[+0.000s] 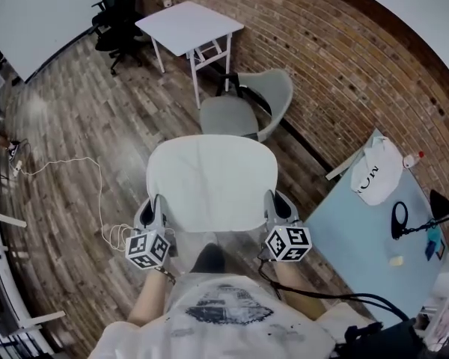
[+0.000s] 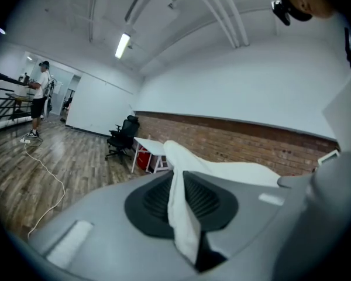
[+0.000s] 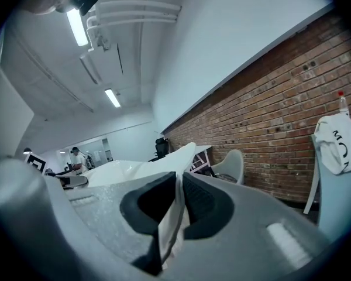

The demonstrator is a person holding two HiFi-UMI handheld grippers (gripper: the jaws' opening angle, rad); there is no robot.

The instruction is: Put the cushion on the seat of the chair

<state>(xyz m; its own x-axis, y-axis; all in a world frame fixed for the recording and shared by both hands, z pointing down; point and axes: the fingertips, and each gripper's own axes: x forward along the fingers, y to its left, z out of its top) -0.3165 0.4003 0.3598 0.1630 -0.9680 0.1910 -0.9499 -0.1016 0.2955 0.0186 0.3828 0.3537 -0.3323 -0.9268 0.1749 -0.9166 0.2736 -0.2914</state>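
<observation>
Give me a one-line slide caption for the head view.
Left gripper and right gripper each pinch a near corner of the white cushion, with the grey chair ahead by the brick wall.

We are reading only a few dark letters on the white cap (image 3: pixel 337 142) that is lying on the light blue table (image 1: pixel 359 238). They are looking like "MO", and the rest is hidden. The print on the shirt (image 1: pixel 228 310) is too blurred for us to read.

Held level and side by side, the left gripper (image 1: pixel 156 206) and right gripper (image 1: pixel 278 205) each pinch the cushion (image 1: pixel 209 182) at its near edge.
</observation>
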